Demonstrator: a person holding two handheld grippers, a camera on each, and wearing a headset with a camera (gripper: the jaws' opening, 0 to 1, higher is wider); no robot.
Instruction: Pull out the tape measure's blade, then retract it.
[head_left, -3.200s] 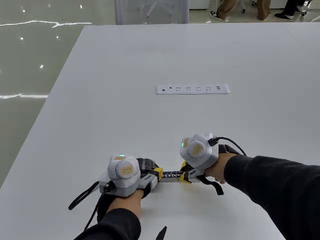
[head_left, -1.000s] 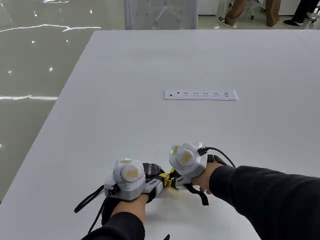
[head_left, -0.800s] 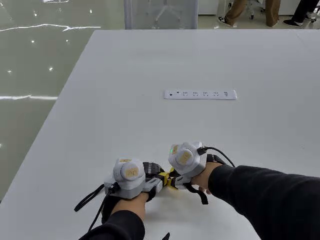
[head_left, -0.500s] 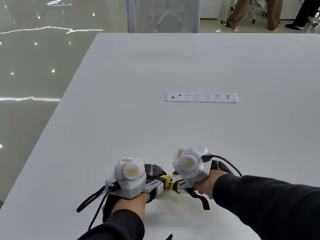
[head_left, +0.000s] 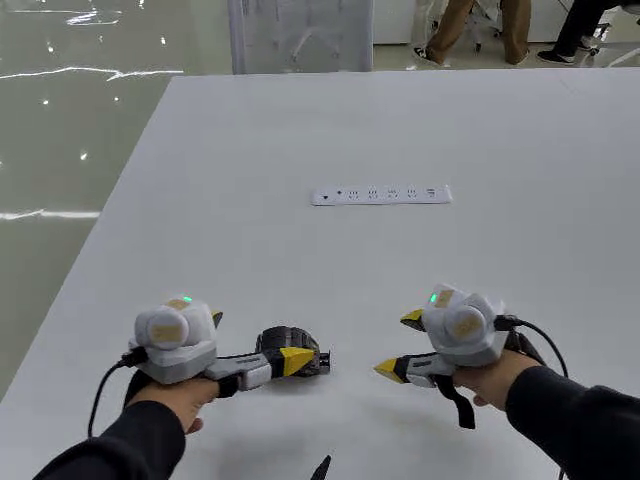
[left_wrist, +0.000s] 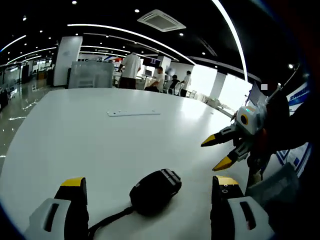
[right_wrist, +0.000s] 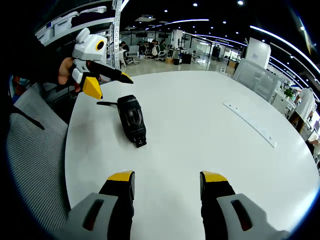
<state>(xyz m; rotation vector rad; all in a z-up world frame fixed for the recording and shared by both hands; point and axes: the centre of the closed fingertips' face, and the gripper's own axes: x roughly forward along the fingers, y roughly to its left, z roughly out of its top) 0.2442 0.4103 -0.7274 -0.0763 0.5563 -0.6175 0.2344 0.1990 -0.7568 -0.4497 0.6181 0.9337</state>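
The black tape measure (head_left: 289, 346) lies on the white table (head_left: 330, 120) with its blade fully in and its hook end pointing right. My left gripper (head_left: 262, 342) stands open, its yellow-tipped jaws spread wide. The tape measure (left_wrist: 155, 190) rests just ahead between them, touching neither. My right gripper (head_left: 400, 345) is open too, a hand's width to the right of the case, with nothing in it. From the right gripper view the tape measure (right_wrist: 132, 120) lies ahead on the left, with the left gripper (right_wrist: 110, 84) beyond it. The right gripper (left_wrist: 217, 152) shows in the left gripper view.
A white power strip (head_left: 381, 195) lies across the middle of the table, well beyond both grippers. The table's left edge (head_left: 95, 215) drops to a shiny floor. A chair and people's legs (head_left: 470, 25) stand past the far end.
The grippers were close together at the tape measure, with a short stretch of blade out 3.2 s ago. Now the blade is in, both have opened and moved apart.
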